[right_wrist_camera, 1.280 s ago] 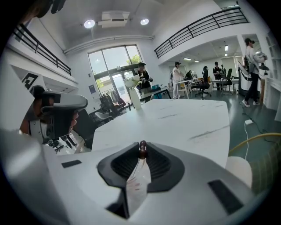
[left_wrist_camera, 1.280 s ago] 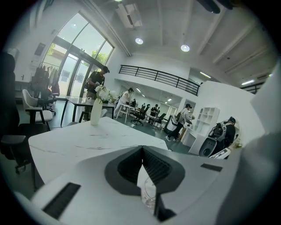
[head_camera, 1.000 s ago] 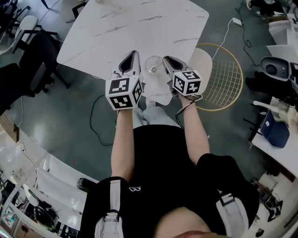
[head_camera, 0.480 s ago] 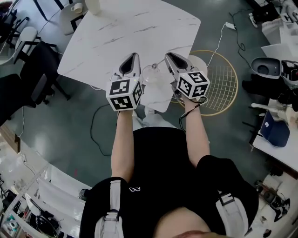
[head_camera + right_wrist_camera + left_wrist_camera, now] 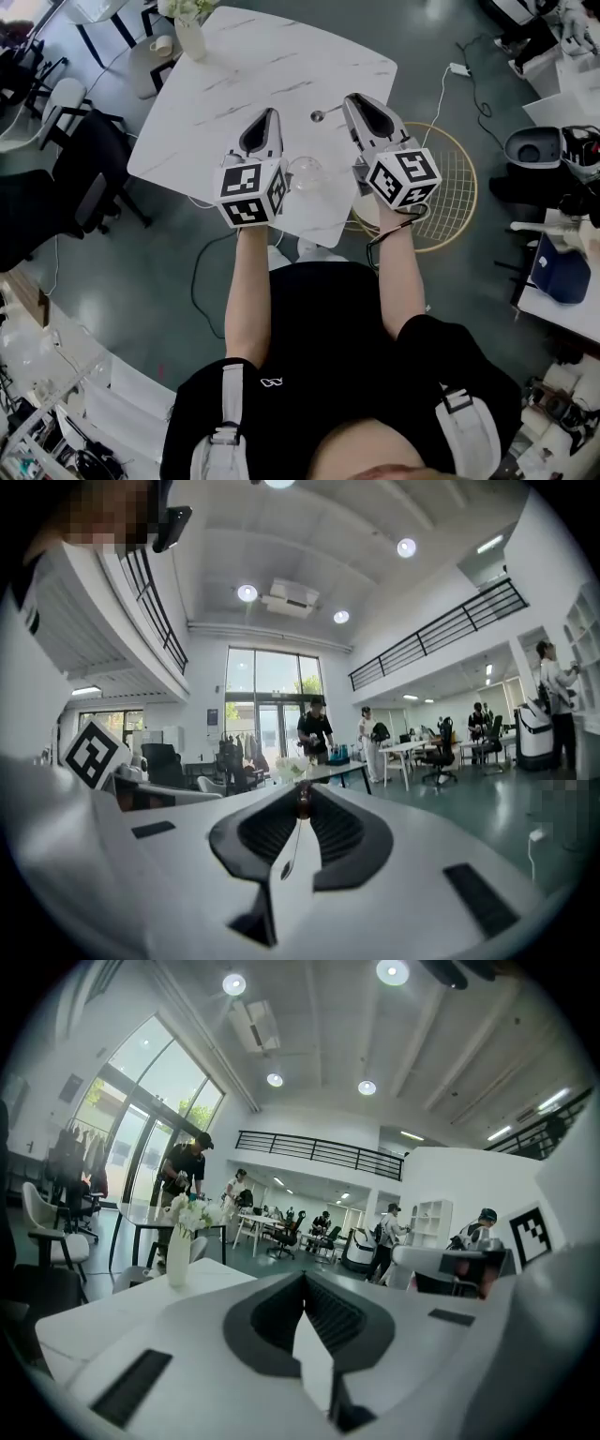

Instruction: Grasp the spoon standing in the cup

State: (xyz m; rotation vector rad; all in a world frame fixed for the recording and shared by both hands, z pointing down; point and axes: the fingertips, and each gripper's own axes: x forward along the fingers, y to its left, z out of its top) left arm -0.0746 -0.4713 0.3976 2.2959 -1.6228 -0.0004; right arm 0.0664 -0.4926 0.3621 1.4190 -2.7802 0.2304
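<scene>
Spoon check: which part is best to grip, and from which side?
The thin handle, near its end, from the right. The right gripper pinches the spoon there at its jaw tips, bowl jutting left over the table, apart from the cup.

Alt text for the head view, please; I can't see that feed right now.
The right gripper holds a spoon by its handle over a white marble table. A clear glass cup stands between the two grippers; the left gripper holds nothing.
</scene>
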